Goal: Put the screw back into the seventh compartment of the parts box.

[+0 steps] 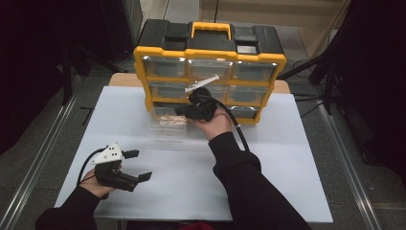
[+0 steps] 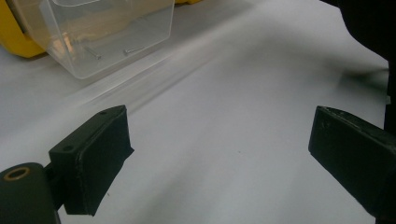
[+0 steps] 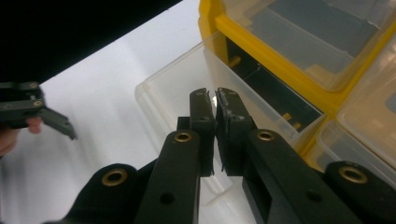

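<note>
Nearest the person, the left gripper (image 1: 136, 165) rests low over the white table (image 1: 287, 191), jaws spread wide with nothing between them. Farther out, a clear plastic drawer (image 1: 167, 125) stands pulled out of the bottom-left bay of the yellow-and-black organizer (image 1: 209, 72), its long axis running from the cabinet toward the person, open end up. Two small screws (image 2: 112, 51) lie on the drawer floor. The right gripper (image 3: 215, 103) hangs over the drawer's rear, jaws nearly closed on a small bright item; its identity cannot be told.
</note>
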Demonstrator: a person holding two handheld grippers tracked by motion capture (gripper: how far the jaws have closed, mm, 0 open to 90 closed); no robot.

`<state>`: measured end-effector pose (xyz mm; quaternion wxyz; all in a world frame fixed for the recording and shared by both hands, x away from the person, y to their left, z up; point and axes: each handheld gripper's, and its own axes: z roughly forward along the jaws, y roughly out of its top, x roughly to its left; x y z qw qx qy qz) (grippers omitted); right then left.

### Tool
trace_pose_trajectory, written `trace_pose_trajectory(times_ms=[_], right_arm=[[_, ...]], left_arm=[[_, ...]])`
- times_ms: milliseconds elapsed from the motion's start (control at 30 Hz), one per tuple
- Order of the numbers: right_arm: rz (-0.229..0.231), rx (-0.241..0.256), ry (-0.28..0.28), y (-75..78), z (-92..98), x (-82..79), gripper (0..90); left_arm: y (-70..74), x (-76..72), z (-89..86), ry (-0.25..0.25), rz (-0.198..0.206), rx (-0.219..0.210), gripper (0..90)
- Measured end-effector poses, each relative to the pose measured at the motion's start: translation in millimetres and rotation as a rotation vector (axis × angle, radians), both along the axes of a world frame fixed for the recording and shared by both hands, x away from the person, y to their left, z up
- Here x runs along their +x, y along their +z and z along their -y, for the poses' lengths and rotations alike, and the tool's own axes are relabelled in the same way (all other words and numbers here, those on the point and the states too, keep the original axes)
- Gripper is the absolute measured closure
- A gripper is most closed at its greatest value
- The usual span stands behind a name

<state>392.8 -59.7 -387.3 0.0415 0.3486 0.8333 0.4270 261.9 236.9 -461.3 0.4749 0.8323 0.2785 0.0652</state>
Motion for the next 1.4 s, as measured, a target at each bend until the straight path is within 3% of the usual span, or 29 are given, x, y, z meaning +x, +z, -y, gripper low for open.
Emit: trace_pose_trajectory(times_ms=[133,333,600,767,900,1033,1100,1300,1400], right_arm=[[0.018,-0.028,-0.008,-3.3,-6.1,3.5,87.3],[-0.011,-0.013,-0.018,-12.2,-10.9,8.6,87.3],[-0.003,-0.020,-0.016,-20.5,-21.5,9.7,87.2],[-0.026,-0.024,-0.022,-28.1,-26.5,12.6,86.8],[-0.027,-0.055,-0.019,-35.0,-30.3,11.9,86.0],[0.002,-0.030,-0.020,-33.0,-28.6,10.8,72.7],[-0.005,-0.012,-0.013,-30.5,-27.5,10.1,68.8],[0.004,-0.003,-0.001,-23.1,-23.6,5.4,55.4],[0.035,-0.002,0.028,-19.1,-21.8,1.4,49.0]], left_arm=[[0.4,-0.1,-0.4,-0.002,0.001,0.003,5.5],[0.8,-0.7,-0.1,-0.007,-0.003,0.000,5.5],[0.5,-0.9,0.5,-0.008,-0.002,-0.002,5.5],[0.8,-0.9,0.0,-0.006,-0.001,-0.001,5.5],[1.0,-0.9,-0.1,-0.003,-0.005,-0.008,5.5],[1.0,-0.9,-0.1,-0.004,-0.006,-0.005,5.5],[0.9,-0.9,0.0,-0.006,-0.007,-0.005,5.5],[0.8,-0.8,-0.2,0.001,-0.006,-0.004,5.5],[0.9,-1.0,-0.3,0.003,-0.008,-0.004,5.5]])
